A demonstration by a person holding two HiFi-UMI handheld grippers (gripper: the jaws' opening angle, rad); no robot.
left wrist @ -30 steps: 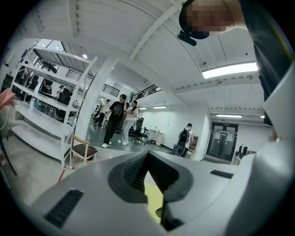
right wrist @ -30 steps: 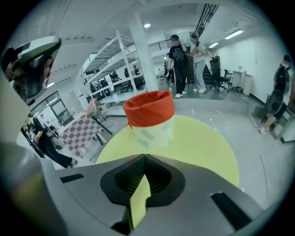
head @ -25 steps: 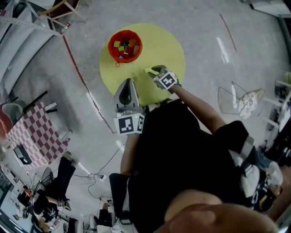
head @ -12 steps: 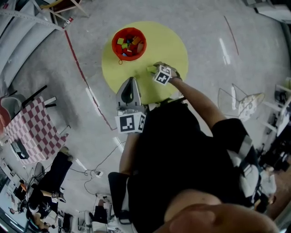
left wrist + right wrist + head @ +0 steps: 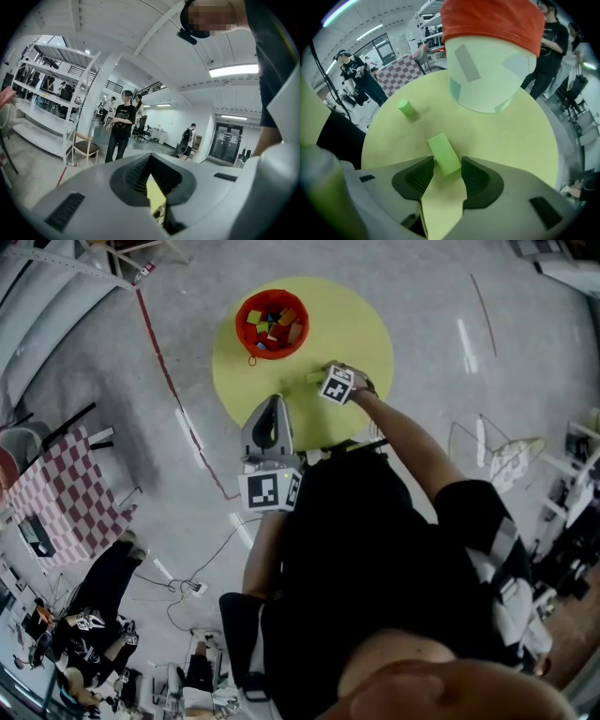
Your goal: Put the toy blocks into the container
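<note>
Table: a round yellow table (image 5: 352, 329) is seen from above.
Container: a container (image 5: 240, 326) with a red rim is set on the far side of the table. Many toy blocks (image 5: 272, 322) in different colours are piled inside it.
Green block: a long light green block (image 5: 443, 151) is laid flat on the table. It is placed near the container but apart from it.
Right tongs: the right gripper (image 5: 447, 165) is pointed down at the table. Its jaws have just been opening and are spread wide. The green block is found between the two tips, and it is not squeezed by them.
Round block: a small green round block (image 5: 407, 108) is stood on the table, off to one side and apart from the green block.
Left tongs: the left gripper (image 5: 150, 159) is held over the near edge of the table. Its tips are closed together and nothing is held.
Room: people (image 5: 121, 124) are seen standing far behind.
</note>
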